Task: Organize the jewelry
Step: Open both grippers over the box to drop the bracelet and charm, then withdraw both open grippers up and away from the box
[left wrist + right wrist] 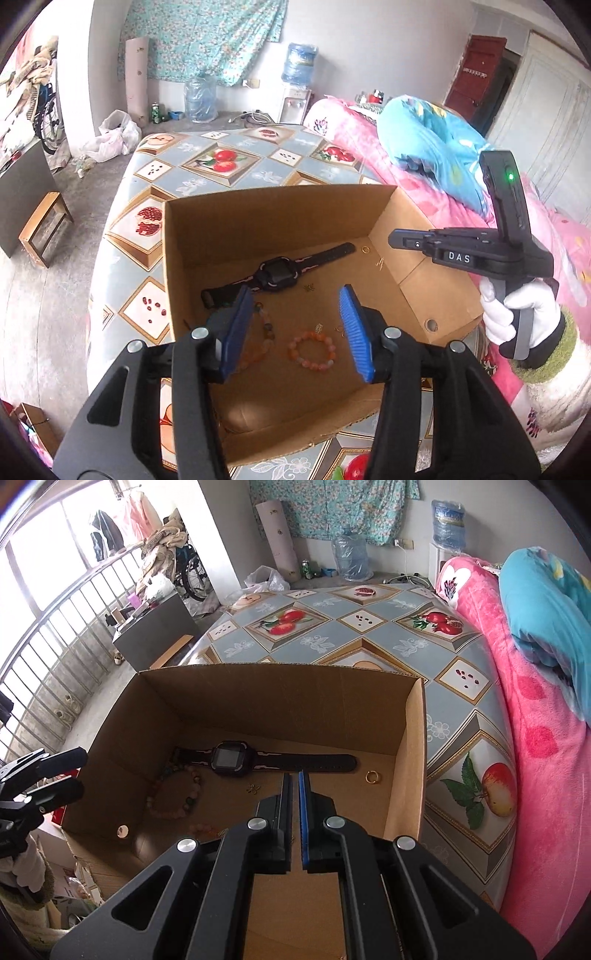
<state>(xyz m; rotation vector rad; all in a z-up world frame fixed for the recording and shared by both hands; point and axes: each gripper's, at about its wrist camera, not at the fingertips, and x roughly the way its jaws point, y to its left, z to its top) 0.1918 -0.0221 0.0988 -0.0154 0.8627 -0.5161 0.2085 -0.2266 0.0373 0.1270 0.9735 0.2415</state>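
An open cardboard box [277, 206] stands on a fruit-patterned tablecloth [221, 162]. On its floor lie a black smartwatch [277, 275], an orange bead bracelet [312, 350], a mixed-colour bead bracelet [266, 326] partly hidden by a blue pad, a gold ring [365, 250] and small gold pieces [309, 287]. My left gripper [295, 295] hangs open over the bracelets with nothing between its pads. My right gripper [294, 775] is shut over the box floor, just short of the watch [229, 759] and left of the ring [372, 776]; I see nothing in it. A white-gloved hand [517, 310] holds it.
A pink blanket [535, 757] and a blue quilt [546, 602] border the table on the right. Across the floor stand a small wooden stool [46, 225], water bottles [201, 98], a dispenser [295, 105] and a wheelchair [192, 572] by the railing.
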